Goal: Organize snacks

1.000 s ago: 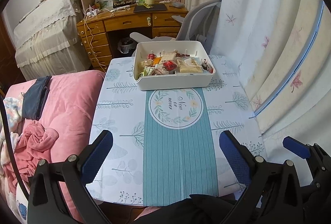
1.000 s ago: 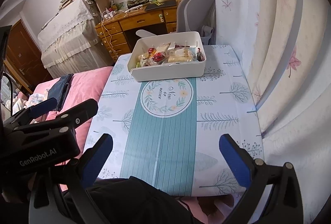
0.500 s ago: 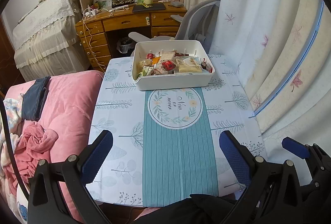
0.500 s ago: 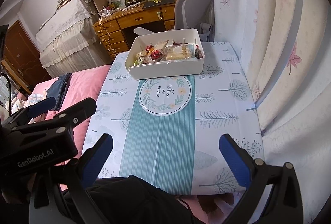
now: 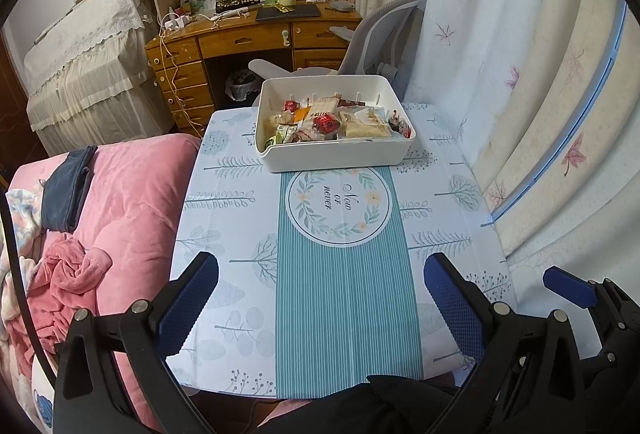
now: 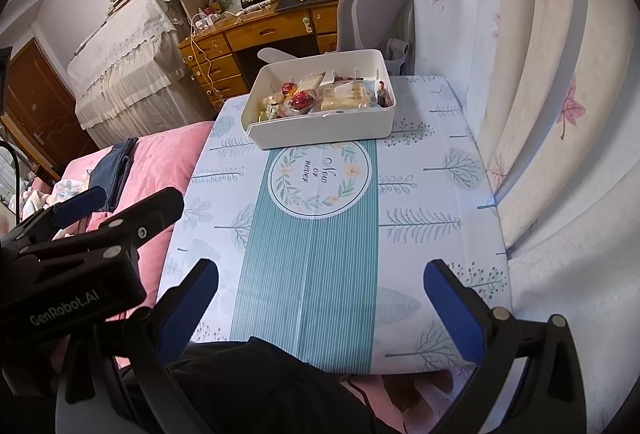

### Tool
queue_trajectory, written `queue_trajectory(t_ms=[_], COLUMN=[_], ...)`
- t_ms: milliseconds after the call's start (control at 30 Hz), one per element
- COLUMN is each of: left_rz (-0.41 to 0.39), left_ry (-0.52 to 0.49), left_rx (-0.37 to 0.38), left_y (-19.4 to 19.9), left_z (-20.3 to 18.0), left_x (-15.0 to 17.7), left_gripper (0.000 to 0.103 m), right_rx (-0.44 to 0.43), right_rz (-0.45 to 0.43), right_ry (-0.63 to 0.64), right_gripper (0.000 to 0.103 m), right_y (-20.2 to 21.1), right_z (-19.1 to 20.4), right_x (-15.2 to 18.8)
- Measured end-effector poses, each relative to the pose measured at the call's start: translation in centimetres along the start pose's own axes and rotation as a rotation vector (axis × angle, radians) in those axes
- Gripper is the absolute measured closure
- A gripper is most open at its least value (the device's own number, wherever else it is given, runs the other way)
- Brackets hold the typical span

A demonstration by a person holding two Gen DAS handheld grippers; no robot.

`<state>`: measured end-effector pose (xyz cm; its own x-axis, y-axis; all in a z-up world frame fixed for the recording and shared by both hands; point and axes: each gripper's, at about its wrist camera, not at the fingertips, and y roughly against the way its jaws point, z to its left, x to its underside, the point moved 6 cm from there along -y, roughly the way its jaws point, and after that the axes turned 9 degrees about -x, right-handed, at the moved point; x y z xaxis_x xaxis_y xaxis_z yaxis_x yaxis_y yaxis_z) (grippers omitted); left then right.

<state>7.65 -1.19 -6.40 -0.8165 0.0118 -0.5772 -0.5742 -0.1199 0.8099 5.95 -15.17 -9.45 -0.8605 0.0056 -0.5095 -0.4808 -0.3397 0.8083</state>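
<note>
A white rectangular box [image 5: 276, 158] stands at the far end of the small table [image 5: 224, 218]; it also shows in the right wrist view [image 6: 320, 131]. It holds several wrapped snacks, among them a red packet [image 5: 326, 122] and a pale yellow pack [image 5: 366, 129]. My left gripper [image 5: 320, 296] is open and empty over the table's near edge, well short of the box. My right gripper [image 6: 320, 300] is open and empty too, beside it on the right. The left gripper also shows in the right wrist view [image 6: 100, 218], at the left.
The table has a leaf-print cloth with a teal runner [image 5: 348, 294]. A pink bed [image 5: 120, 201] lies along its left side, curtains [image 5: 540, 93] along its right. A grey chair [image 5: 372, 33] and a wooden desk [image 5: 248, 41] stand behind it.
Both grippers have drawn back and up a little from the table, so the box looks slightly farther. Both stay open and empty.
</note>
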Motion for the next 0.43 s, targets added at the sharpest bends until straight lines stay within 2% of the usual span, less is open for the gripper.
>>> queue_trajectory(t_ms=[433], left_rz=[0.021], left_ry=[-0.014], left_rx=[0.011], left_y=[-0.64], left_z=[0.20], left_x=[0.96], left_gripper=[0.001], right_rx=[-0.001], right_rz=[0.034], right_ry=[-0.007], right_gripper=[0.000], right_y=[-0.62], right_z=[-0.02], right_x=[0.46])
